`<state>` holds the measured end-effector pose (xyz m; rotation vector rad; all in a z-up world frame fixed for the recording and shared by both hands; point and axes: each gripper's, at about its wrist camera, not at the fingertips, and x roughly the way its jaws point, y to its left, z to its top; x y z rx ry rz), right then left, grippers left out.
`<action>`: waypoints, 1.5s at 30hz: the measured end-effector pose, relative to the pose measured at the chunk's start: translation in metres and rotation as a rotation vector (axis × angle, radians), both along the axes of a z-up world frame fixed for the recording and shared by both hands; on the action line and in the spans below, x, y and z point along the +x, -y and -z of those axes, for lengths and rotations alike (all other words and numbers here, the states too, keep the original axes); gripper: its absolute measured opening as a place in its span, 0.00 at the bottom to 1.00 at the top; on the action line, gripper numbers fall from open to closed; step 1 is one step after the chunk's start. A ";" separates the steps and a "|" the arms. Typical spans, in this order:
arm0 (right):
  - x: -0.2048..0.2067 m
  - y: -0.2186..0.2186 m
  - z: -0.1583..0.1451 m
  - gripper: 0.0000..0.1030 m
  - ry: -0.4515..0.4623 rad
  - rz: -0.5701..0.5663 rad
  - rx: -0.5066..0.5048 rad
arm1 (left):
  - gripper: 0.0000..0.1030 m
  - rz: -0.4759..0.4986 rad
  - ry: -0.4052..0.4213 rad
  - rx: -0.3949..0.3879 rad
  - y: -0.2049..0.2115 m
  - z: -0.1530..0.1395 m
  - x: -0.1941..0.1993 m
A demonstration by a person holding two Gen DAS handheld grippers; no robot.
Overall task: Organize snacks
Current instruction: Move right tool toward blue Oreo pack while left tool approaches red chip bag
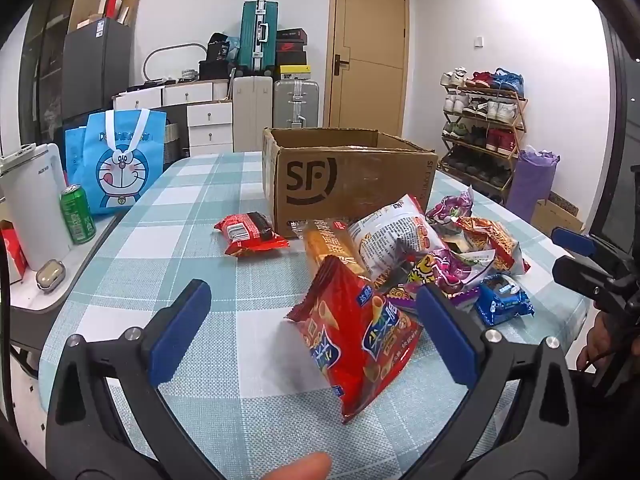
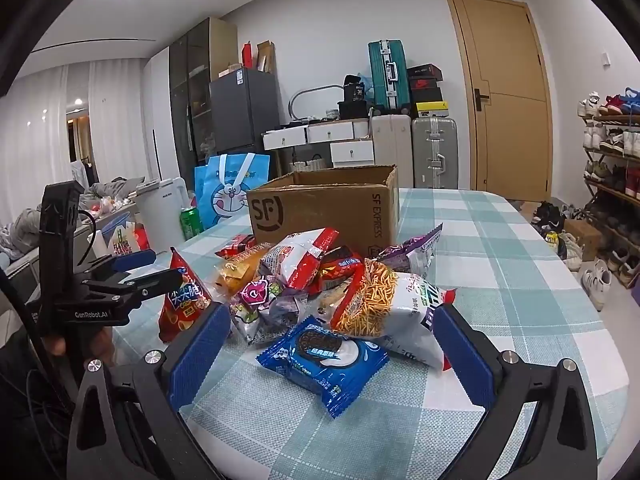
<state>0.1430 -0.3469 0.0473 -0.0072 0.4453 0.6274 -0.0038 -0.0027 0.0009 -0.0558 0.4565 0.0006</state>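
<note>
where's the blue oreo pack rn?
The blue Oreo cookie packet lies flat on the checked tablecloth at the pile's near edge, framed by the right tool's open fingers, just in front of the noodle-snack bag.

One box (image 1: 348, 178), one can (image 1: 78, 214)

cardboard box (image 1: 348, 176) interior hidden, lower snacks (image 2: 280, 300) perhaps buried

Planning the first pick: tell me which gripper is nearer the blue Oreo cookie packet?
Right. The right gripper frames the blue Oreo cookie packet between open fingers; the left gripper sits farther left, around the red cone-snack bag.
</note>
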 end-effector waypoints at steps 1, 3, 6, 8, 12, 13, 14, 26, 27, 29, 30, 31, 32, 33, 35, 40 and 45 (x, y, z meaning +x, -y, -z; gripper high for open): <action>0.000 -0.001 0.000 1.00 0.001 0.001 0.000 | 0.99 0.000 0.000 0.000 0.001 0.000 -0.001; 0.000 -0.001 0.001 1.00 -0.002 -0.001 -0.001 | 0.99 0.000 0.000 -0.001 0.000 0.000 0.000; -0.002 0.000 0.001 1.00 -0.002 0.000 -0.002 | 0.99 0.000 0.000 -0.001 0.000 0.000 0.000; -0.002 -0.001 0.000 1.00 -0.001 0.000 -0.004 | 0.99 0.001 0.000 -0.001 0.000 0.000 0.000; -0.002 0.001 0.001 1.00 -0.001 0.001 -0.005 | 0.99 0.002 -0.002 -0.001 0.000 -0.001 0.000; -0.002 0.001 0.001 1.00 -0.002 0.002 -0.006 | 0.99 0.002 -0.003 -0.002 0.000 -0.001 -0.001; -0.001 0.002 0.002 1.00 -0.002 0.001 -0.005 | 0.99 0.002 -0.002 -0.001 0.000 -0.001 0.000; -0.001 0.001 0.002 1.00 -0.001 0.002 -0.008 | 0.99 0.001 -0.003 0.000 0.001 0.000 0.000; -0.001 0.001 0.002 1.00 -0.001 0.001 -0.008 | 0.99 0.001 -0.004 0.000 0.001 0.000 0.000; -0.001 0.001 0.002 1.00 0.000 0.002 -0.008 | 0.99 0.001 -0.004 0.001 0.002 -0.001 0.000; -0.001 0.001 0.002 1.00 -0.002 0.001 -0.009 | 0.99 0.001 -0.004 0.001 0.002 -0.001 0.000; -0.001 0.001 0.002 1.00 -0.002 0.001 -0.011 | 0.99 0.001 -0.004 0.002 0.002 0.000 0.000; 0.000 0.002 0.002 1.00 -0.002 0.001 -0.012 | 0.99 0.001 -0.006 0.002 0.002 -0.001 0.000; 0.000 0.002 0.003 1.00 -0.003 0.001 -0.013 | 0.99 0.000 -0.008 0.002 0.002 0.000 0.000; 0.000 -0.001 0.004 1.00 -0.005 0.002 -0.015 | 0.99 0.005 -0.011 0.005 0.005 0.002 0.002; 0.002 -0.005 0.008 1.00 -0.023 0.002 -0.028 | 0.99 0.007 -0.014 0.006 0.007 0.003 0.001; 0.005 -0.013 0.011 1.00 -0.038 0.000 -0.060 | 0.99 0.008 -0.019 0.006 0.006 0.003 0.001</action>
